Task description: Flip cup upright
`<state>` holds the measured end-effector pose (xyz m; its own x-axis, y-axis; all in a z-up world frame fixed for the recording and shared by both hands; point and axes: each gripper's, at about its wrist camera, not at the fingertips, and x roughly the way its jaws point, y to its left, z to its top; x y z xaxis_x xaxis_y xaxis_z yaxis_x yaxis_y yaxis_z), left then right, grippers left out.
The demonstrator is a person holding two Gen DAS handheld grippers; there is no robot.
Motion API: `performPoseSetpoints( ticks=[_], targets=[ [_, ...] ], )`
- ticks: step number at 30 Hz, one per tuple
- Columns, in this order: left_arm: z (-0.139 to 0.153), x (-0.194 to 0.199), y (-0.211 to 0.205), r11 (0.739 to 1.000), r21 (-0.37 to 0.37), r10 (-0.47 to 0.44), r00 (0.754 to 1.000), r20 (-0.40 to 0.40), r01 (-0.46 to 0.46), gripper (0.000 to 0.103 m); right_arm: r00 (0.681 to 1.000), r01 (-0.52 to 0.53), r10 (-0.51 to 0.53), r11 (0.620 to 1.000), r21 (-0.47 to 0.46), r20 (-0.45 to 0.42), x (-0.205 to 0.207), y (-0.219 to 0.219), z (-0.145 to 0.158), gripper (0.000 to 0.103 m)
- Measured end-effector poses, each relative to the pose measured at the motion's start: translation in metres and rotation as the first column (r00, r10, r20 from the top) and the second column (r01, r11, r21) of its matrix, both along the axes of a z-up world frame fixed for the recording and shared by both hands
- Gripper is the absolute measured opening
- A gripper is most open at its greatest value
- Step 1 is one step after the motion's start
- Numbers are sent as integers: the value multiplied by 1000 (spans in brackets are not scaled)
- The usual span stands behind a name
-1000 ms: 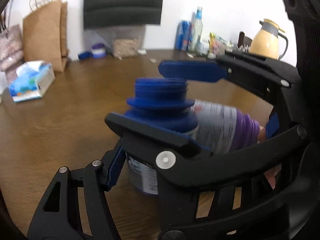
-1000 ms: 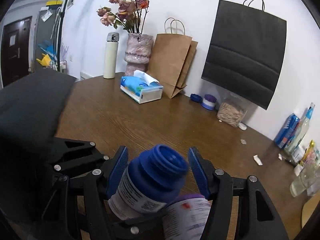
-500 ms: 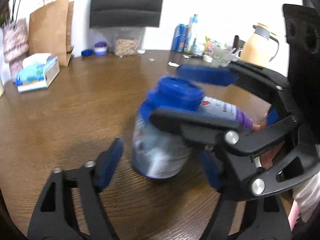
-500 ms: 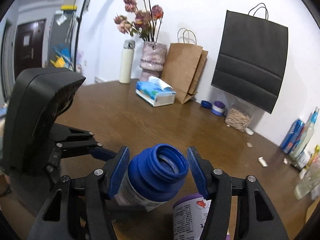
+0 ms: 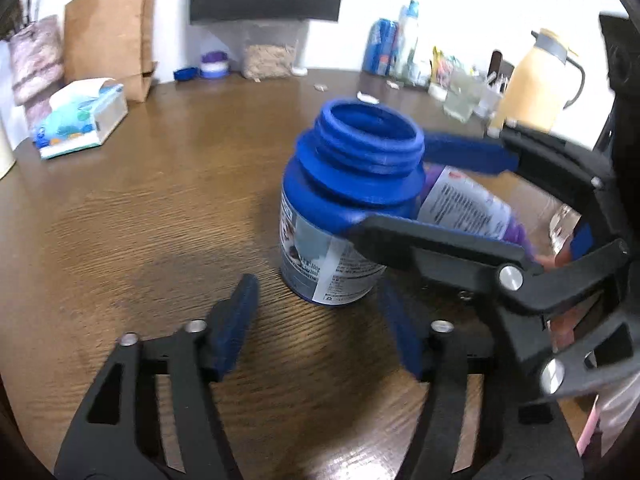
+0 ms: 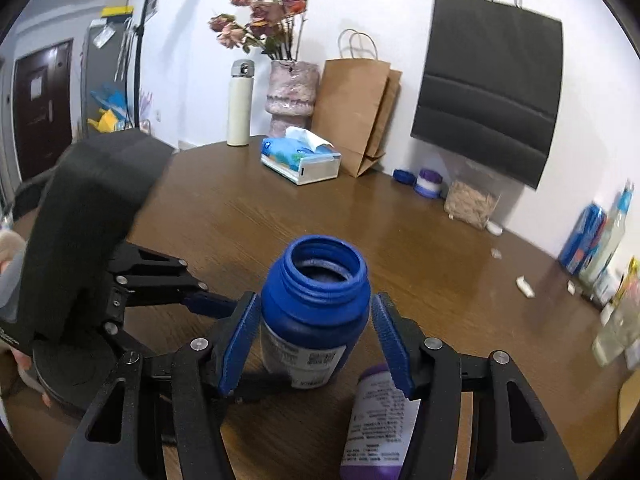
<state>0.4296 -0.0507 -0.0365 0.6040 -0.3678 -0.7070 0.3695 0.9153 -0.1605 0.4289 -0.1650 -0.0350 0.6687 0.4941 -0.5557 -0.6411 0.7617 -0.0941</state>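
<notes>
The cup is a blue open-mouthed jar (image 5: 344, 216) with a white label. It stands upright on the brown table (image 5: 140, 216), mouth up, also in the right wrist view (image 6: 314, 312). My right gripper (image 6: 314, 344) is open, its blue pads on either side of the jar with small gaps. It shows from the side in the left wrist view (image 5: 424, 188). My left gripper (image 5: 320, 328) is open and empty, just in front of the jar. It shows at the left of the right wrist view (image 6: 208, 304).
A purple bottle (image 6: 380, 424) lies on its side right beside the jar. A tissue box (image 6: 300, 160), paper bags (image 6: 356, 108), a vase (image 6: 292, 96) and a white flask (image 6: 240, 104) stand at the back. Bottles (image 5: 396, 52) and a yellow jug (image 5: 536, 84) stand at the right.
The jar went from tilted in the right gripper to standing upright on the table. The right pads opened off it. The left gripper drew back from the jar.
</notes>
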Motion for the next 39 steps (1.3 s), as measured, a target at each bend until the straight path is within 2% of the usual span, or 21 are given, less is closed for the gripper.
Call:
performPoseSetpoints(
  ticks=[1, 3, 5, 7, 8, 10, 12, 16, 21, 25, 34, 36, 39],
  targets=[
    [2, -4, 2, 1000, -3, 7, 1000, 7, -7, 73, 1000, -4, 4, 1000, 15, -15, 0, -3, 1, 64],
    [9, -14, 5, 1000, -2, 16, 1000, 27, -16, 73, 999, 4, -2, 999, 43, -41, -5, -11, 5, 68],
    [16, -24, 10, 999, 7, 32, 998, 45, -33, 73, 999, 5, -1, 997, 75, -45, -11, -19, 12, 68],
    [28, -41, 18, 996, 24, 83, 993, 84, -85, 73, 999, 19, -13, 993, 114, -45, -23, -32, 23, 70],
    [33, -48, 22, 993, 33, 107, 989, 103, -111, 77, 999, 41, -37, 992, 120, -36, -31, -39, 29, 73],
    [47, -68, 32, 983, 35, 173, 972, 157, -181, 91, 996, 83, -82, 990, 116, -19, -44, -50, 39, 77],
    [62, -93, 43, 968, 6, 243, 943, 228, -251, 94, 990, 138, -138, 985, 109, -8, -62, -62, 47, 77],
    [82, -123, 54, 949, -15, 305, 904, 300, -316, 102, 969, 246, -246, 965, 93, -8, -93, -78, 60, 77],
    [92, -147, 63, 935, -40, 346, 879, 327, -353, 102, 935, 355, -356, 931, 84, -10, -122, -89, 69, 82],
    [97, -170, 62, 932, -48, 353, 865, 357, -360, 102, 932, 362, -363, 923, 130, -17, -142, -93, 77, 82],
    [103, -188, 65, 931, -63, 354, 847, 396, -360, 103, 936, 345, -350, 929, 133, 18, -162, -78, 84, 82],
    [104, -196, 65, 927, -60, 362, 838, 409, -371, 103, 934, 352, -357, 926, 139, 10, -164, -77, 82, 82],
    [106, -222, 64, 913, -66, 387, 808, 445, -402, 103, 930, 360, -367, 916, 174, 5, -175, -80, 80, 82]
  ],
)
